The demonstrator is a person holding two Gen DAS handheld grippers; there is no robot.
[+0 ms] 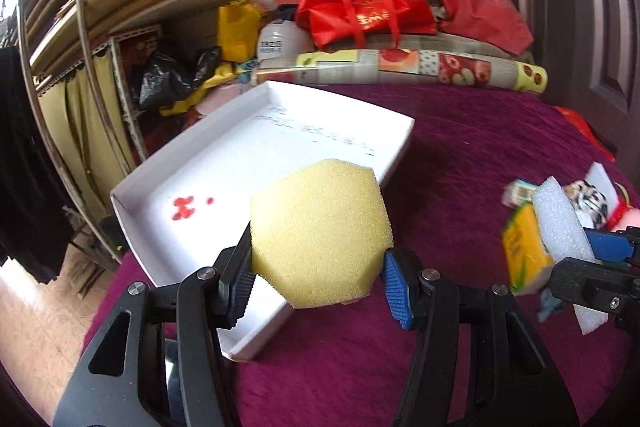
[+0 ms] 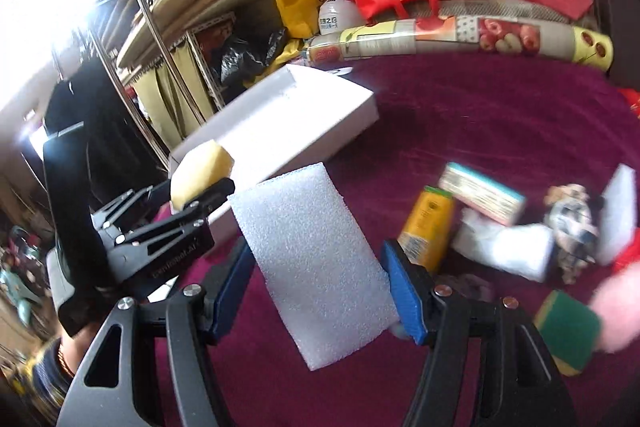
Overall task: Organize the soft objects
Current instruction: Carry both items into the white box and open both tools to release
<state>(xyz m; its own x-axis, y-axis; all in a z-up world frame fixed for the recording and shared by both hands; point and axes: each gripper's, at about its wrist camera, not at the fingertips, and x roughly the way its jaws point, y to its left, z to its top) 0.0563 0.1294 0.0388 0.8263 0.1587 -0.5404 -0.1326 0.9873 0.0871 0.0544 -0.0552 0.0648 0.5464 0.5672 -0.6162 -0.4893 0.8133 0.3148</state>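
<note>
Black left gripper (image 1: 318, 283) frame, blue ribbed pads (image 1: 396, 291), silver screws (image 1: 430, 273).

Red tote bag (image 1: 366, 13) seen at twelve o'clock, fruit-printed roll (image 1: 420, 67) laid below it, yellow bag (image 1: 236, 27) at eleven, black plastic bag (image 1: 172, 75) at ten, yellow bottle (image 2: 426, 227) at three.

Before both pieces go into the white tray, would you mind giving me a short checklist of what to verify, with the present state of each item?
1. Left gripper holds the yellow sponge between both pads: ok.
2. Right gripper holds the white foam block on both sides: ok.
3. White tray has bare floor to receive them: ok; only small red marks show inside.
4. Yellow sponge is above the tray's near edge: ok.
5. White foam block is over the tray: not ok; it hangs above the purple cloth.
6. Two grippers clear of each other: cannot tell; they are close.
</note>
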